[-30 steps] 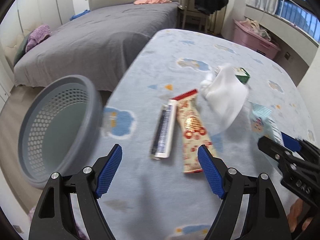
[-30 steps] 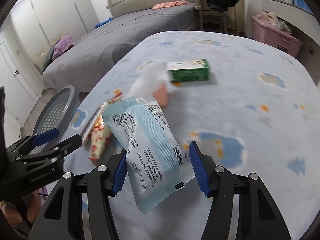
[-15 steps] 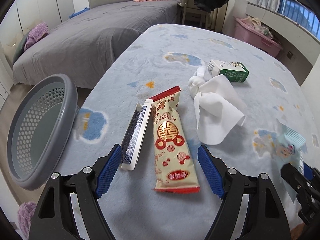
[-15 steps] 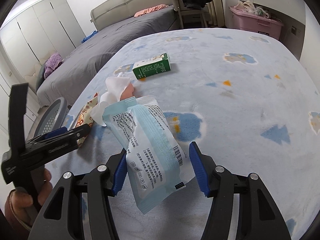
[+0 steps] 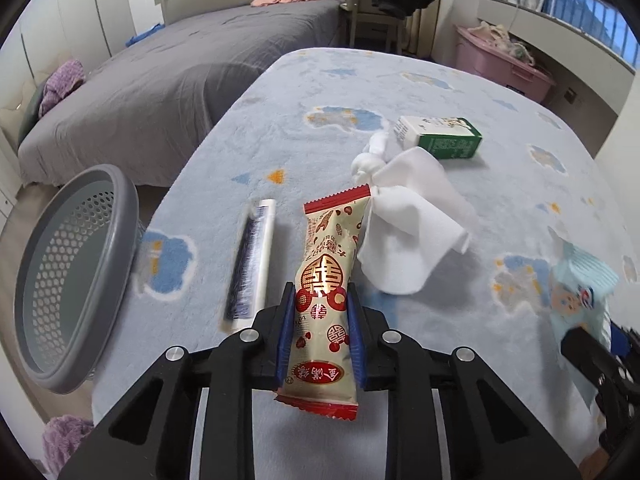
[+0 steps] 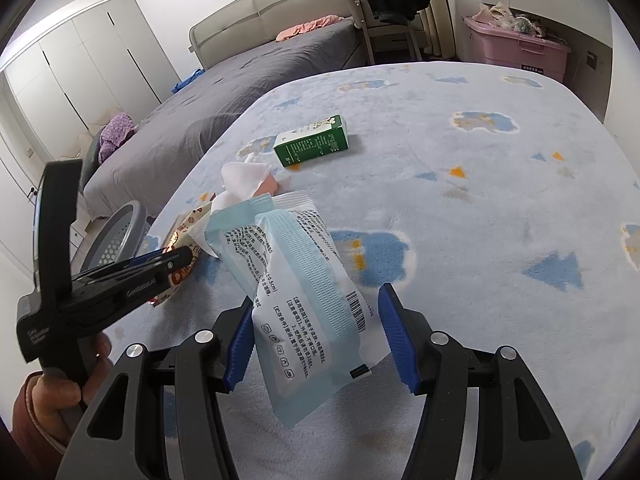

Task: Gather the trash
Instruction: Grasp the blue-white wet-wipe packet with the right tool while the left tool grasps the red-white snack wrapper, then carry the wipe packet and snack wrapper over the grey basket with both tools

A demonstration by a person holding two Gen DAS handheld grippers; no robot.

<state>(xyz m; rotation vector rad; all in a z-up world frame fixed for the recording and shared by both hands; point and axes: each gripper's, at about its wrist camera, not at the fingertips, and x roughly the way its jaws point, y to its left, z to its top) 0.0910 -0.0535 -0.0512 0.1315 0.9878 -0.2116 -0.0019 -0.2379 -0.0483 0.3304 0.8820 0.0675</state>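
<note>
Left wrist view first: the left gripper (image 5: 320, 332) has its blue fingers (image 5: 285, 336) clamped on the lower half of a red-and-cream snack wrapper (image 5: 326, 276), whose top end points away toward the crumpled white tissue (image 5: 408, 216). Just left of the wrapper lies a dark-and-white flat packet (image 5: 250, 264) on the blue cloud-print blanket (image 5: 400, 92). The grey perforated waste basket (image 5: 72, 276) sits off the blanket's edge, further left of the wrapper. Beyond the tissue rests a green-and-white carton (image 5: 440, 138).

Over to the right wrist view: the right gripper (image 6: 316, 336) carries a light-blue wet-wipes pack (image 6: 304, 292). Its fingers (image 6: 398, 336) stand apart, the left one against the pack, the right one clear of it, so how the pack is held I cannot tell. The left gripper shows at the left, wrapper in its fingers.

This looks like the pick-up step, both tools loaded. Next, I'd judge, swing left over the basket and release; tissue, carton and packet remain.
</note>
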